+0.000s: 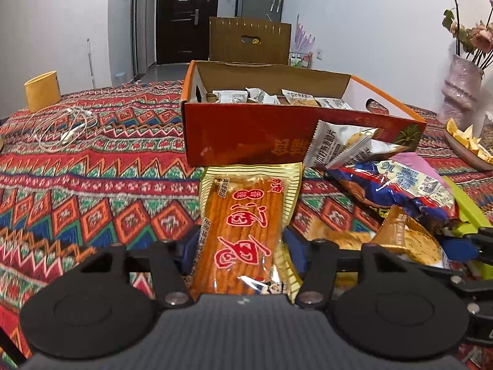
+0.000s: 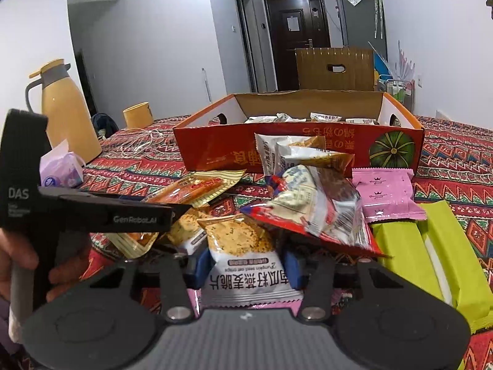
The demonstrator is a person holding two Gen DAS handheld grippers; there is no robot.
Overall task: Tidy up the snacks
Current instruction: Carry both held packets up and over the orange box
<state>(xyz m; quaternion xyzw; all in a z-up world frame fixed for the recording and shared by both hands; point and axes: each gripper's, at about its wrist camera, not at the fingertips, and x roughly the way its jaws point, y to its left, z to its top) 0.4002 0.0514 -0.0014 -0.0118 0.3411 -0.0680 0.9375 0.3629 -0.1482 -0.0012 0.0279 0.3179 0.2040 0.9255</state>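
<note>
Near the table's front edge, in front of the red cardboard box (image 1: 277, 135), we have each gripper closed around a snack. Our left gripper (image 1: 238, 246) has its jaws clamped on the long orange snack packet (image 1: 243, 222), gripping it by the sides near its near end, with most of its length stretching ahead toward the box wall. Our right gripper (image 2: 243, 266) has its jaws pinched on the white crisp packet (image 2: 243, 256), which sits in the middle of the loose pile.

The main risk on the left is droop: we hold the long packet at one end, so the free end may sag and catch the box's near wall instead of clearing it. On the right, the blue-and-red bag (image 2: 317, 212) seems to overlap the crisp packet's far edge, though the view is too crowded for us to be sure; if so, lifting could drag it off the pile or toward the green packs (image 2: 431, 246) at the right. Both wrappers are slick film, so a sideways squeeze may let them slide out. Our two grippers are also close together, and lifting both at once toward the same box opening could make them collide.
</note>
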